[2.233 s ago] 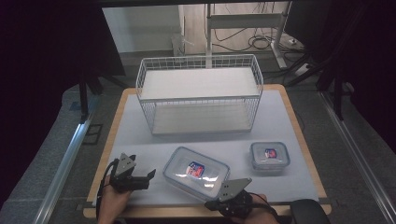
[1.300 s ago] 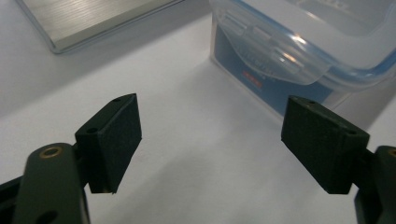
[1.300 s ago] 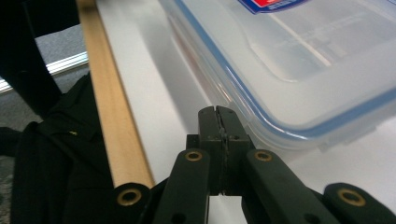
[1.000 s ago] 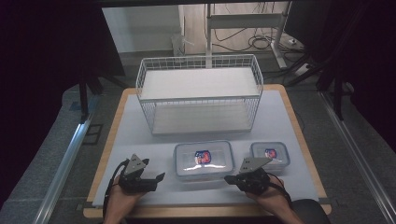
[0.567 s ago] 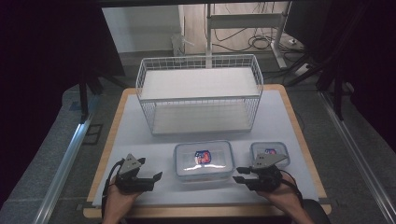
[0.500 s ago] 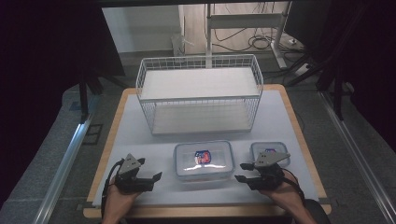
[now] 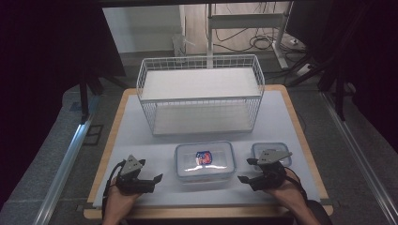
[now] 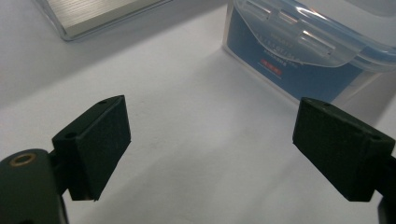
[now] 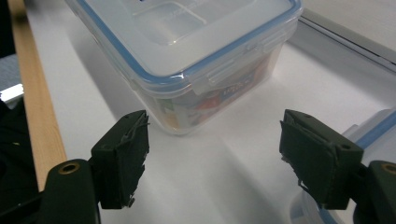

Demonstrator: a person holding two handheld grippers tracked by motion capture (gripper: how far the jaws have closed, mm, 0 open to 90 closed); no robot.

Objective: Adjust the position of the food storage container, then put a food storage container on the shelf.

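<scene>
- On the left, our left gripper (image 7: 157, 178) sits on the white table mat (image 7: 141, 136) just beside the large lidded container (image 7: 204, 161), much where it was a second ago; its jaws stand wide apart with only bare mat between them, and in the left gripper view the container's blue-labelled side (image 8: 299, 70) lies ahead of the jaws, untouched.
- In the middle, the large container now rests square to the table edge, in front of the white wire basket (image 7: 200, 93), whereas two seconds ago it lay skewed and nearer us. We judge the straightening step done.
- On the right, our right gripper (image 7: 244, 179) has drawn back from the container's right end towards the small lidded container (image 7: 271, 152). Its jaws have just been opening and hold nothing; the right gripper view shows the large container's corner (image 9: 187, 107) clear ahead of the pads.
- With both grippers free, we judge the next pick-up can begin, probably towards the basket.
</scene>
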